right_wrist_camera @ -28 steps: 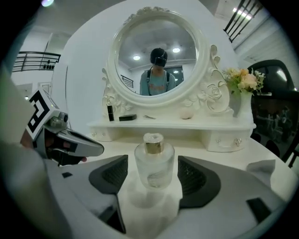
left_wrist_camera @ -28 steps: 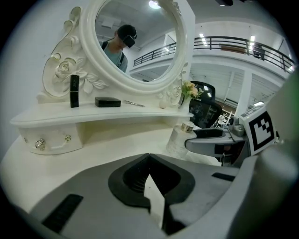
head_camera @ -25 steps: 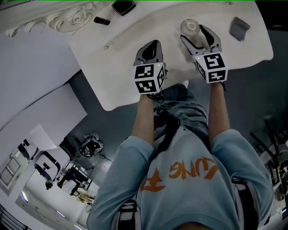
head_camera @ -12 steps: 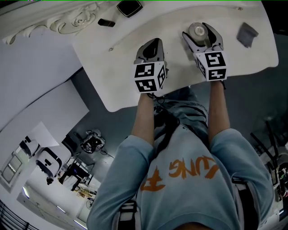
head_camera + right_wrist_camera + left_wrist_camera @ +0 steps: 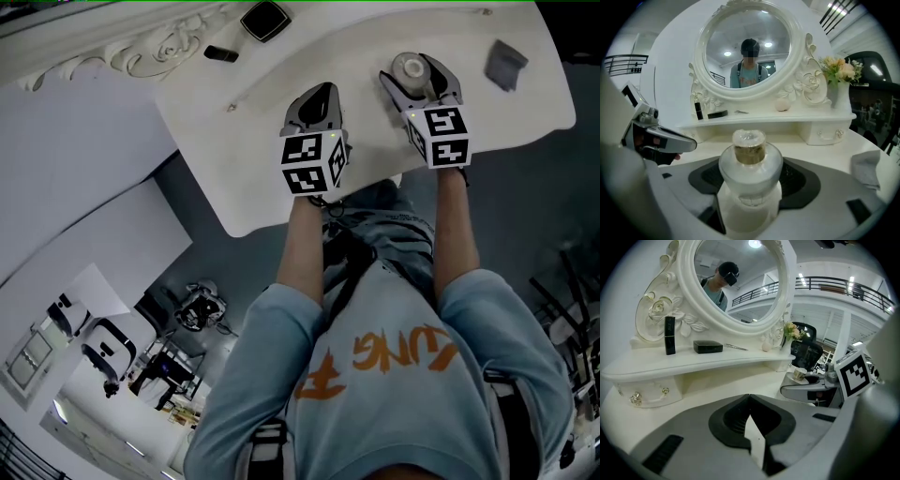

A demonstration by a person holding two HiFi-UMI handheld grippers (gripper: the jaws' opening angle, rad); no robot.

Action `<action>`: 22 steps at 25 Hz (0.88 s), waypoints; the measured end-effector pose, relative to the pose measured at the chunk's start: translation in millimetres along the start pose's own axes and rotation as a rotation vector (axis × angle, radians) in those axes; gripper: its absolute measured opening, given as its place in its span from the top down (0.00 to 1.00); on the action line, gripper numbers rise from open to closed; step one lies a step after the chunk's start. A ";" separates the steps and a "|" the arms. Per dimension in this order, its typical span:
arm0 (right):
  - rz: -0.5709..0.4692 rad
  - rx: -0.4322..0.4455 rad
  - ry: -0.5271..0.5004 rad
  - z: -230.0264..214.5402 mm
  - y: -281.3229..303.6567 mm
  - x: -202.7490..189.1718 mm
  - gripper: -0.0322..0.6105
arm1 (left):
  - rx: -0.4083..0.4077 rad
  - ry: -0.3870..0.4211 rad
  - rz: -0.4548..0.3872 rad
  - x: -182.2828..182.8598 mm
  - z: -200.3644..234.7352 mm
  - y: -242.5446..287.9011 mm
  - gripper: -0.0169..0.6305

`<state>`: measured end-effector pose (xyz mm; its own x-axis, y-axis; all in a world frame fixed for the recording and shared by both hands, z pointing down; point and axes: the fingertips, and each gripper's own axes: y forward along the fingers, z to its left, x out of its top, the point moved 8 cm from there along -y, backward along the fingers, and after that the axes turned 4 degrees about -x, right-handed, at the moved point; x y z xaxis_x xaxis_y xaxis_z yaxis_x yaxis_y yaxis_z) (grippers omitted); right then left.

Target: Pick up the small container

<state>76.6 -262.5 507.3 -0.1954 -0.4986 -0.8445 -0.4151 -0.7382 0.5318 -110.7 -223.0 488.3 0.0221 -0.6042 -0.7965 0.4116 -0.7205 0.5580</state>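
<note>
The small container (image 5: pixel 750 161) is a frosted glass jar with a gold neck and a clear stopper. It stands upright between the jaws of my right gripper (image 5: pixel 752 176), which press on both its sides. From the head view the small container (image 5: pixel 410 66) shows from above inside my right gripper (image 5: pixel 413 71), over the white dressing table (image 5: pixel 253 150). My left gripper (image 5: pixel 319 92) hovers beside it to the left over the table, shut with nothing in it. In its own view the left gripper (image 5: pixel 750 401) has its pads meeting.
A grey cloth (image 5: pixel 503 64) lies to the right of the container. On the raised shelf (image 5: pixel 693 363) under the oval mirror (image 5: pixel 747 47) sit a black tube (image 5: pixel 670 335) and a flat black box (image 5: pixel 708 347). A vase of flowers (image 5: pixel 839 82) stands at the shelf's right end.
Over the last second my right gripper has moved forward until the container sits between its jaws. The left gripper has stayed where it was.
</note>
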 end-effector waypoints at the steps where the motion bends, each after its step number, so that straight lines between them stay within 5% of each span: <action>1: -0.003 -0.006 0.013 -2.1 -5.4 -0.4 0.44 | -0.003 -0.002 -0.006 0.1 -2.4 -2.0 0.94; 22: -0.267 -0.123 0.010 -33.3 -161.5 47.9 0.44 | -0.088 0.033 -0.244 32.1 -93.0 -50.3 0.94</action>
<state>163.8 -182.3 383.0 -0.0844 -0.2832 -0.9553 -0.3394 -0.8933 0.2948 -46.0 -174.5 413.0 -0.0583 -0.4040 -0.9129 0.4856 -0.8104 0.3276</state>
